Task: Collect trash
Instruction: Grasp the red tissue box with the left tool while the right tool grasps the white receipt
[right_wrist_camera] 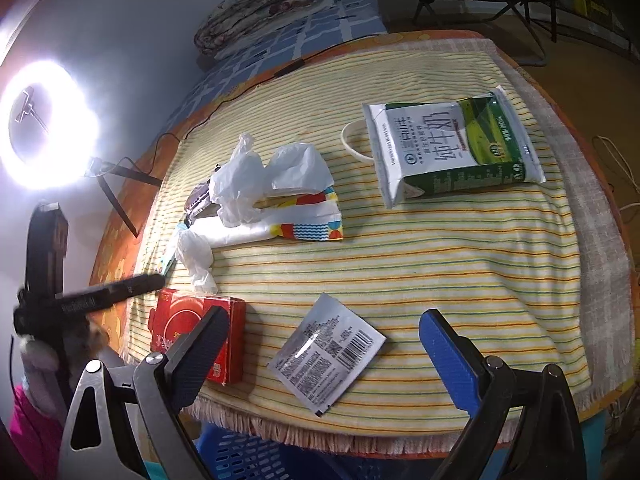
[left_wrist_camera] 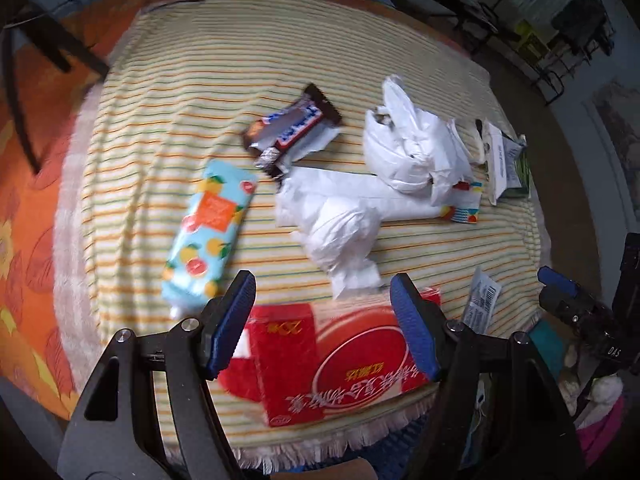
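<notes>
A red box [left_wrist_camera: 320, 360] lies at the near edge of the striped cloth [left_wrist_camera: 280, 60]. My left gripper [left_wrist_camera: 322, 280] stands open over it, blue pads at either side and above the box, not pressing on it. In the right wrist view one dark finger of the left gripper reaches over the far end of the red box [right_wrist_camera: 196, 332]. My right gripper [right_wrist_camera: 324, 316] is open above a silver sachet [right_wrist_camera: 328, 352] and holds nothing. Further back lie a chocolate bar wrapper [left_wrist_camera: 292, 128], crumpled white tissue [left_wrist_camera: 344, 236], a white plastic bag [left_wrist_camera: 408, 148] and a milk carton [right_wrist_camera: 448, 148].
A blue fruit-print tissue pack [left_wrist_camera: 208, 228] lies left of the box. A colourful paper packet [right_wrist_camera: 312, 220] sits under the white bag. A blue slotted basket [right_wrist_camera: 256, 456] stands below the fringed table edge. A ring light [right_wrist_camera: 48, 124] glares at the left.
</notes>
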